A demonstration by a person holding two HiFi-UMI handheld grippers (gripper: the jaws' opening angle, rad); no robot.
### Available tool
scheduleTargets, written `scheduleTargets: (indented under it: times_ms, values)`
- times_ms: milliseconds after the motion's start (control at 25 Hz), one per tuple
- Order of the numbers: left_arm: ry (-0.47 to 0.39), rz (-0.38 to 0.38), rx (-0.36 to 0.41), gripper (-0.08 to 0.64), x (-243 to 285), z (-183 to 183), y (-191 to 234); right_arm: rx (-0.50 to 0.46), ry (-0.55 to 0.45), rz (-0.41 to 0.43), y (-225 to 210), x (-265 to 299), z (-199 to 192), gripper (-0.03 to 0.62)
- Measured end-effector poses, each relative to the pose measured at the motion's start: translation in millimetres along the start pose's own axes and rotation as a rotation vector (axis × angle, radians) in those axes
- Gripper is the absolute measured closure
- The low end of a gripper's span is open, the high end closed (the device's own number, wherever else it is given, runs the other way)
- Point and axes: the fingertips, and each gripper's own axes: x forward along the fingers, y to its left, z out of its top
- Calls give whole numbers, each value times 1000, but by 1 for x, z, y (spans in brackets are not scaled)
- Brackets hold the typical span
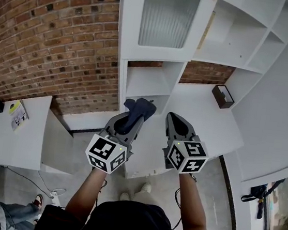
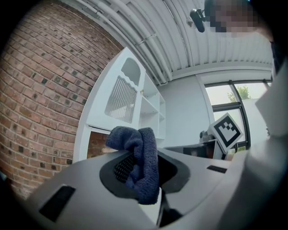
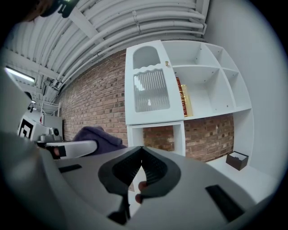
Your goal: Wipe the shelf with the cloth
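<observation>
navy cloth (image 2: 140, 159) bunched in left claw (image 2: 144, 174)

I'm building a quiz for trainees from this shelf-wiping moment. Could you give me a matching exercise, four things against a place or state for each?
Things:
1. cloth
2. right gripper
3. small dark box
4. ribbed glass door

Places or states:
A. on the white counter
B. jaws together, nothing between them
C. upper left of the shelf unit
D. clamped in the left gripper

Pairs: 1-D, 2-B, 3-A, 4-C
</observation>
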Motion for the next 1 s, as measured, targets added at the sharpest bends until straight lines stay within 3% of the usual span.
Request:
scheduleTargets:
  times_ms: [760,1000]
  values:
    - [30,82,27,489,82,-16,21,13,-2,83,-68,58,7,575]
    - [48,75,17,489,113,-27,26,7,7,102,-92,78,8,575]
